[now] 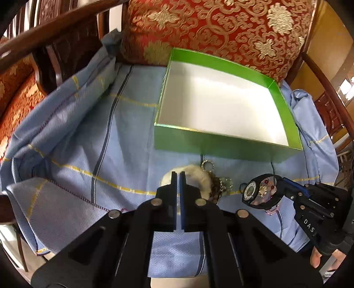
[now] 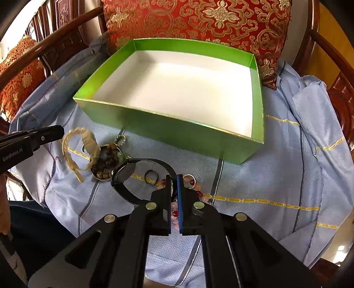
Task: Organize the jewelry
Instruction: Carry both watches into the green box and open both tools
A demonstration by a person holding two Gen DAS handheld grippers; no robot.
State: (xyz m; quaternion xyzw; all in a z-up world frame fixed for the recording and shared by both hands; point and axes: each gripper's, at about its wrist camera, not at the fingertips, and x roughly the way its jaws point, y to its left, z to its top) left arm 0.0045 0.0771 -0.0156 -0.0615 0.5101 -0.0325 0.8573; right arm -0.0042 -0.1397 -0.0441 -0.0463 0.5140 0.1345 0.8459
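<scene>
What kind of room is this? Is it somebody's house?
Probably a living room at home. A carved wooden armchair holds a red and gold cushion, and a blue cloth covers the seat under a green box.

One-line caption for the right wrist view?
Right claw shut on black watch strap, empty green box beyond.

"DAS" on right tongs [image 1: 285, 183]; "GenRobot.AI" on left tongs [image 2: 59, 132].
</scene>
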